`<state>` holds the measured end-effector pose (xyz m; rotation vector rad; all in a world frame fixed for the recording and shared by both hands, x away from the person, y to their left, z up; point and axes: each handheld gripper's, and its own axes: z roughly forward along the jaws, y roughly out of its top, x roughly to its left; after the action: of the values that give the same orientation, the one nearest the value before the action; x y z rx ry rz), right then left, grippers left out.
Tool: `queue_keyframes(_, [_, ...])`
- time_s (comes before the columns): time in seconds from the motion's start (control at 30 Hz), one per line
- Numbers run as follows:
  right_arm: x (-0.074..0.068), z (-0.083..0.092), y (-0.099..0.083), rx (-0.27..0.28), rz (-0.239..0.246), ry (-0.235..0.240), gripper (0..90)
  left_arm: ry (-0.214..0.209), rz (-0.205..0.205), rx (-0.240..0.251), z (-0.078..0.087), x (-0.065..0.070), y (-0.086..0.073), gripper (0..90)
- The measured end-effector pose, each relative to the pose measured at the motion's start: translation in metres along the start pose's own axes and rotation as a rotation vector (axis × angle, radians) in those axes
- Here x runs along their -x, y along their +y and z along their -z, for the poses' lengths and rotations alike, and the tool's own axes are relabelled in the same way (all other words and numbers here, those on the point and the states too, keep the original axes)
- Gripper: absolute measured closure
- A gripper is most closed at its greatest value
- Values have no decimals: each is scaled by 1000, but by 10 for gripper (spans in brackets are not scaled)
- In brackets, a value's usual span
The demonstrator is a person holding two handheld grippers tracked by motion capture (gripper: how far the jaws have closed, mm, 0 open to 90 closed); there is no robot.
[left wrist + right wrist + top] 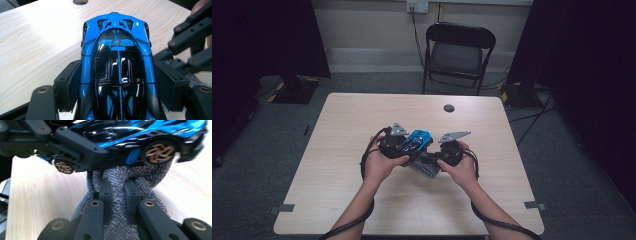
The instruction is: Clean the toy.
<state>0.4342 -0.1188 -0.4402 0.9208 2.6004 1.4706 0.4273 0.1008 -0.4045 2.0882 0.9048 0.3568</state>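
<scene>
In the left gripper view, the blue-and-black toy sports car [117, 67] fills the centre of the frame, its body sitting lengthwise between the two black jaws of the left gripper [117, 87]. The pads press against its flanks at lower left and lower right, so that gripper is grasping the car. At the bottom edge the car is cut off, and its wheels are hidden under the bodywork.

In the right gripper view, the car [140, 137] runs across the top of the frame, its roof cropped away. Just beneath it the grey knitted cloth [125, 182] bunches upward and touches the underside near the bronze-spoked wheel [160, 152] at upper right. The right gripper [119, 192] has its jaws clenched on a fold of that cloth in the middle of the frame (the fabric bulges out on either side of the pads).

In the high view, both hands meet at the centre of the wooden table [362, 200], the car [417, 141] a small blue patch between them; the cloth [424, 170] below it is hard to make out there.
</scene>
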Motion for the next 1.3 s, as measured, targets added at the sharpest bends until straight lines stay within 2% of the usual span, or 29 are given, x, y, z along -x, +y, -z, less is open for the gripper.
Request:
queue_keyframes(0.5, [-21, -12, -1, -12, 58, 79, 800, 18, 17, 13, 2, -5, 2, 282])
queue_keyframes(0.77, [-32, -17, -6, -42, 95, 117, 799, 34, 33, 30, 5, -10, 5, 282])
queue_keyframes(0.97, [-20, -8, -11, -56, 86, 71, 799, 37, 27, 25, 12, -13, 2, 282])
queue_keyframes(1.2, [15, 15, -14, -31, 6, -50, 798, 31, 17, 25, 17, -9, -3, 282])
queue_keyframes(1.3, [23, 21, -11, -33, -4, -109, 797, 27, 13, 28, 17, -6, -4, 281])
